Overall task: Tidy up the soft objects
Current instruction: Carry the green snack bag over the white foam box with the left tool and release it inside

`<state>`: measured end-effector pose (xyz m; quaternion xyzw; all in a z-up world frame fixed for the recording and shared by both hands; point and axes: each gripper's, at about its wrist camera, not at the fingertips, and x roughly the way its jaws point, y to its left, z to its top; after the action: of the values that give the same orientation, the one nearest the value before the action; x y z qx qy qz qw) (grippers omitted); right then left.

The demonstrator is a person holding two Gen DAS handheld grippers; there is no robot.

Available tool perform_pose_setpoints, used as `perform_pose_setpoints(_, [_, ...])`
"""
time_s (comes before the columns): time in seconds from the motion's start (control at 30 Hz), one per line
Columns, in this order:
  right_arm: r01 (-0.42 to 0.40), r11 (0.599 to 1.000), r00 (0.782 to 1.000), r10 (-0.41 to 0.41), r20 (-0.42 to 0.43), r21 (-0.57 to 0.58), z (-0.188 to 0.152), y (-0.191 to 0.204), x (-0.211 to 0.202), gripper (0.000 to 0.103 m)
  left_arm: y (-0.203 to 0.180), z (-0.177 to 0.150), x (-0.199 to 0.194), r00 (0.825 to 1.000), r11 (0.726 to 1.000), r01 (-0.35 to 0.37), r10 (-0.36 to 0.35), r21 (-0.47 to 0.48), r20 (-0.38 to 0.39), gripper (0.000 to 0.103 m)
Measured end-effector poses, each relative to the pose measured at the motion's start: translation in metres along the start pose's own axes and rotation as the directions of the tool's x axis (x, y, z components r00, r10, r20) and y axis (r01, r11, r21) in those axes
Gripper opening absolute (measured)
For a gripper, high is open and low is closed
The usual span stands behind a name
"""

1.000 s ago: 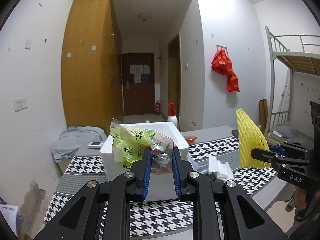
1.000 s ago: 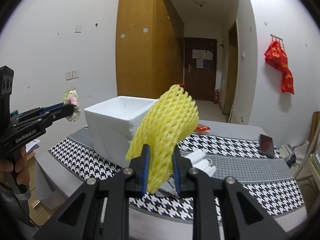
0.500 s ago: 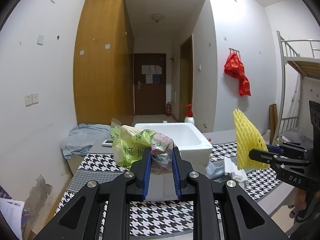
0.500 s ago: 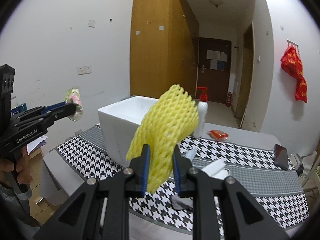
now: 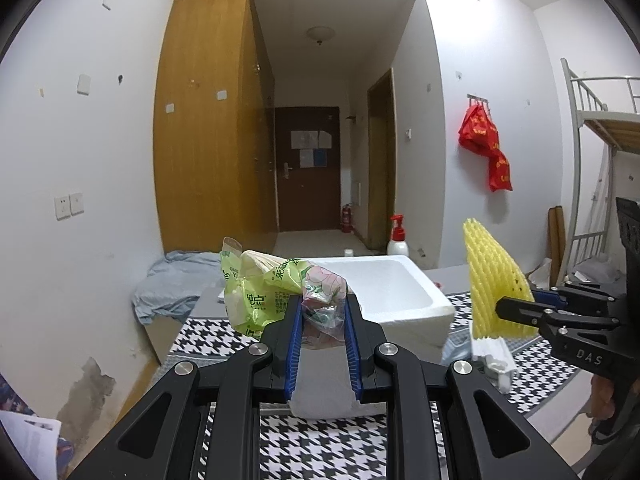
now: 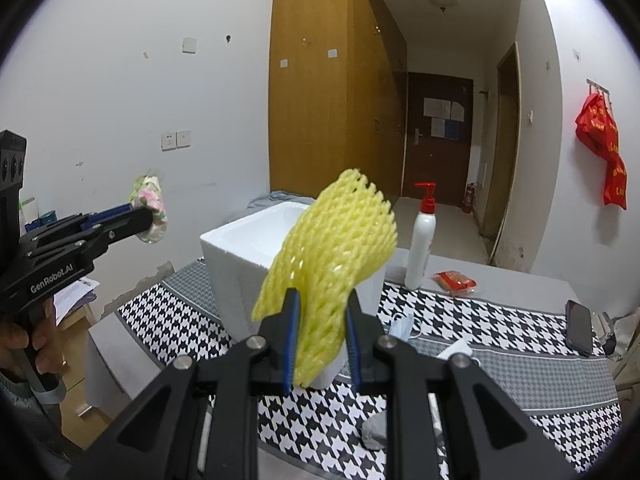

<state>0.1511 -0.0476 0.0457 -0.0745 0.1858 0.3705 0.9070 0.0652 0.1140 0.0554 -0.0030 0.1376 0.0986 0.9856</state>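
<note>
Both loads ride in the air short of the white foam box (image 5: 394, 292) on the worktop (image 6: 500, 322), left tongs (image 5: 323, 316) clenched on the crumpled plastic bags (image 5: 276, 288), right tongs (image 6: 322, 330) clenched on the yellow foam net (image 6: 332, 256): carry each squarely above the box's open top before loosening, since such light stuff drifts.

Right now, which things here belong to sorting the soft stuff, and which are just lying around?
Part of the job:
crumpled green plastic bag bundle, in the left gripper
yellow foam fruit net, in the right gripper
white foam box

Just lying about:
white pump bottle with red top
red snack packet
black phone
</note>
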Motion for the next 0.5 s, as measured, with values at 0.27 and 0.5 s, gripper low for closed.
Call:
perform_pose_setpoints(0.27, [-0.018,1.0,1.0,0.017,0.009,0.01,0.012,-0.005,0.012,0.025,0.002,0.009,0.014,1.0,1.0,-0.006,0.006,0.004,0.008,0.021])
perform_pose_setpoints(0.5, [-0.032,0.999,0.999,0.032,0.014,0.02,0.02,-0.011,0.026,0.025,0.006,0.02,0.033,1.0,1.0,0.008,-0.008,0.004,0.004,0.021])
